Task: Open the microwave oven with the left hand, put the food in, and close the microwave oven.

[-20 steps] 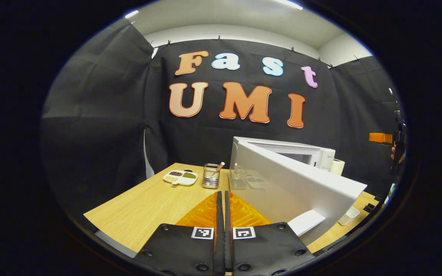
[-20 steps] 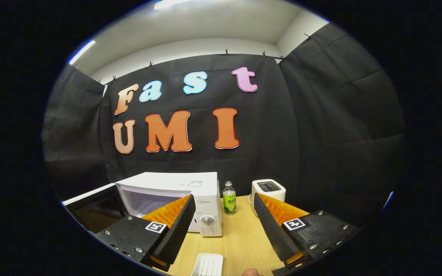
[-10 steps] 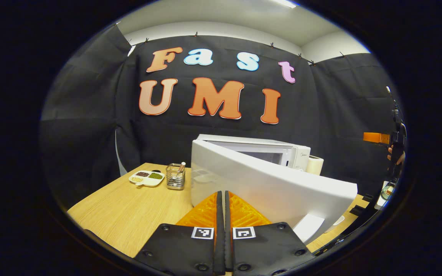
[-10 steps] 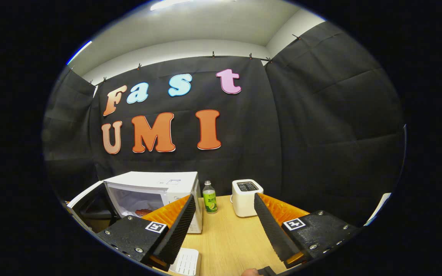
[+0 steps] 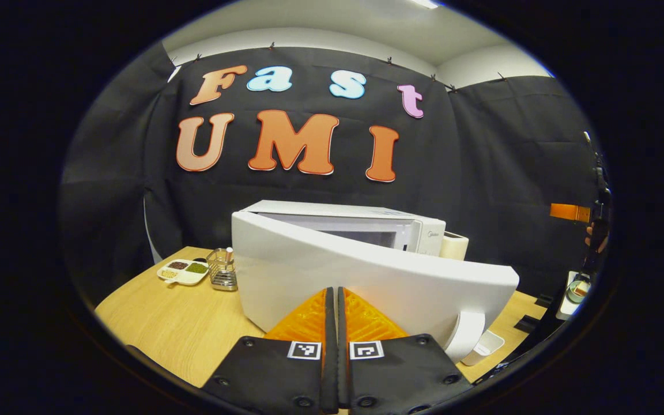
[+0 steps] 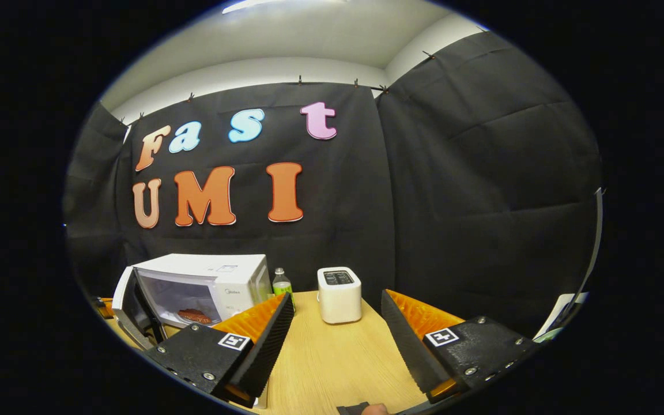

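In the left gripper view the white microwave (image 5: 418,230) stands on the wooden table (image 5: 188,328). Its white door (image 5: 378,282) is partly swung out, with the handle (image 5: 464,343) at its right end. My left gripper (image 5: 332,295) is shut with nothing between its fingers, and its tips rest against the door's outer face. In the right gripper view the microwave (image 6: 222,274) has its door (image 6: 127,297) ajar at the left, and reddish-brown food (image 6: 193,316) lies inside. My right gripper (image 6: 336,301) is open and empty, well back from the oven.
A divided dish of seasonings (image 5: 183,272) and a wire holder (image 5: 222,269) stand at the table's left. A green-labelled bottle (image 6: 281,282) and a white toaster (image 6: 339,294) stand right of the microwave. A small white container (image 5: 485,344) sits near the front edge.
The microwave door has swung further towards the oven with my shut left gripper following against it. My right gripper has drawn back and to the right, staying open.
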`<state>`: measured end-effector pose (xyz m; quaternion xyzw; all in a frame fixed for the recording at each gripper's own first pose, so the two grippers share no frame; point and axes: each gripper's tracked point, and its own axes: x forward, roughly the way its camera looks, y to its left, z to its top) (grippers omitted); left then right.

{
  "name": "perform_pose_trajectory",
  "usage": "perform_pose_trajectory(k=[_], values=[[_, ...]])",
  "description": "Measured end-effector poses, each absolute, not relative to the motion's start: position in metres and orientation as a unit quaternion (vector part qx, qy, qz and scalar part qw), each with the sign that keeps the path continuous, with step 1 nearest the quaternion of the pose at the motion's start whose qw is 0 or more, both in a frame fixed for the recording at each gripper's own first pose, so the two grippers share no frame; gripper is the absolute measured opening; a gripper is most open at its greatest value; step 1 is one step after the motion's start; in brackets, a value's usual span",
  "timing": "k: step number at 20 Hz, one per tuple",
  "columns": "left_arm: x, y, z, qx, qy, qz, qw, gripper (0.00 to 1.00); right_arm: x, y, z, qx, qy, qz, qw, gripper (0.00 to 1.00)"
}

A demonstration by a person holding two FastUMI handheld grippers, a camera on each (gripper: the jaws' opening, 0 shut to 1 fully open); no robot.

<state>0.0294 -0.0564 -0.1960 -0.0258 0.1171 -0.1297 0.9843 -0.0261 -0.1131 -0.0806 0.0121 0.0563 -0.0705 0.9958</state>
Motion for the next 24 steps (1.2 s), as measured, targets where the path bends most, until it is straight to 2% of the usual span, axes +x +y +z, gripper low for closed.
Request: perform_pose_trajectory(k=[12, 14, 15, 16, 17, 20, 21, 22, 24], values=[[0.114, -0.127, -0.219, -0.016, 0.131, -0.154, 0.979, 0.04, -0.017, -0.143, -0.089, 0.014, 0.07, -0.094, 0.993, 0.95], [0.122, -0.132, -0.223, -0.011, 0.132, -0.152, 0.979, 0.0, -0.014, -0.142, -0.092, 0.015, 0.072, -0.094, 0.993, 0.95], [0.127, -0.134, -0.224, -0.008, 0.131, -0.149, 0.98, 0.04, -0.013, -0.142, -0.093, 0.015, 0.073, -0.094, 0.993, 0.95], [0.132, -0.137, -0.227, -0.005, 0.13, -0.146, 0.981, 0.0, -0.012, -0.142, -0.094, 0.014, 0.074, -0.094, 0.993, 0.95], [0.137, -0.139, -0.229, 0.0, 0.13, -0.141, 0.981, 0.04, -0.01, -0.142, -0.095, 0.014, 0.076, -0.094, 0.993, 0.95], [0.15, -0.145, -0.245, 0.006, 0.143, -0.131, 0.981, 0.04, -0.008, -0.141, -0.098, 0.012, 0.08, -0.093, 0.992, 0.95], [0.154, -0.146, -0.253, 0.0, 0.152, -0.129, 0.98, 0.0, -0.007, -0.143, -0.099, 0.012, 0.081, -0.095, 0.992, 0.95], [0.153, -0.148, -0.261, -0.007, 0.164, -0.129, 0.978, 0.04, -0.007, -0.145, -0.099, 0.012, 0.081, -0.096, 0.992, 0.95], [0.157, -0.15, -0.255, -0.013, 0.145, -0.13, 0.981, 0.05, -0.004, -0.15, -0.099, 0.01, 0.08, -0.102, 0.991, 0.95]])
